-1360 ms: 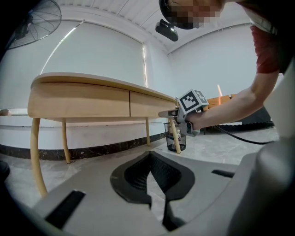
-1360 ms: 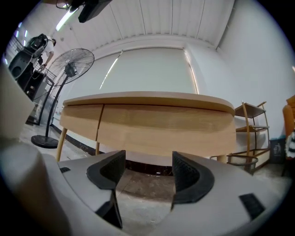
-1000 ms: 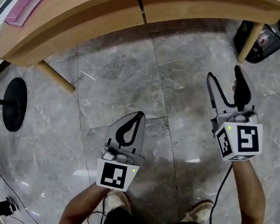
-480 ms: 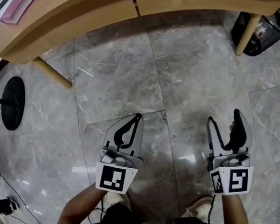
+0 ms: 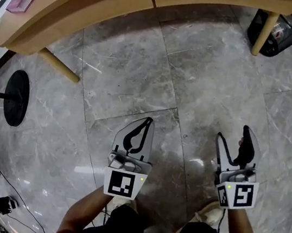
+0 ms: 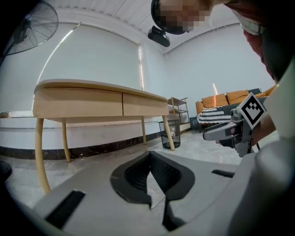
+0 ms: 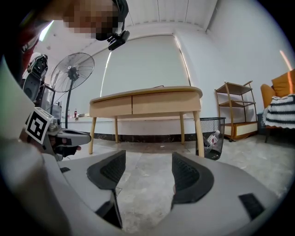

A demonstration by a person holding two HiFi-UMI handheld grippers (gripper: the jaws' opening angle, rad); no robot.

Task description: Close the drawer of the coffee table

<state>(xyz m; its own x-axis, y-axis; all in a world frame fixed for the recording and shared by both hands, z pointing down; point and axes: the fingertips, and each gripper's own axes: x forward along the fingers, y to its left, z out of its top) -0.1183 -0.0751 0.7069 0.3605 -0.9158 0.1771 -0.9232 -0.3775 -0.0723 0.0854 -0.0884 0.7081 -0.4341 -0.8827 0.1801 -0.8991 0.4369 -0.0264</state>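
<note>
Pale wood coffee table (image 5: 97,7) with a rounded top and slim tapered legs, off across the veined grey marble floor (image 5: 198,66), well apart from both grippers. Smooth drawer fronts (image 7: 159,102) flush with the frame. Left gripper (image 5: 144,123) pinched together on nothing; right gripper (image 5: 233,133) spread wide, empty too.

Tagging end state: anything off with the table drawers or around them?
Nothing stands out. Both drawer fronts sit flush in the table, no gap. Left gripper shut and empty, right gripper open and empty, both clear of the table.
</note>
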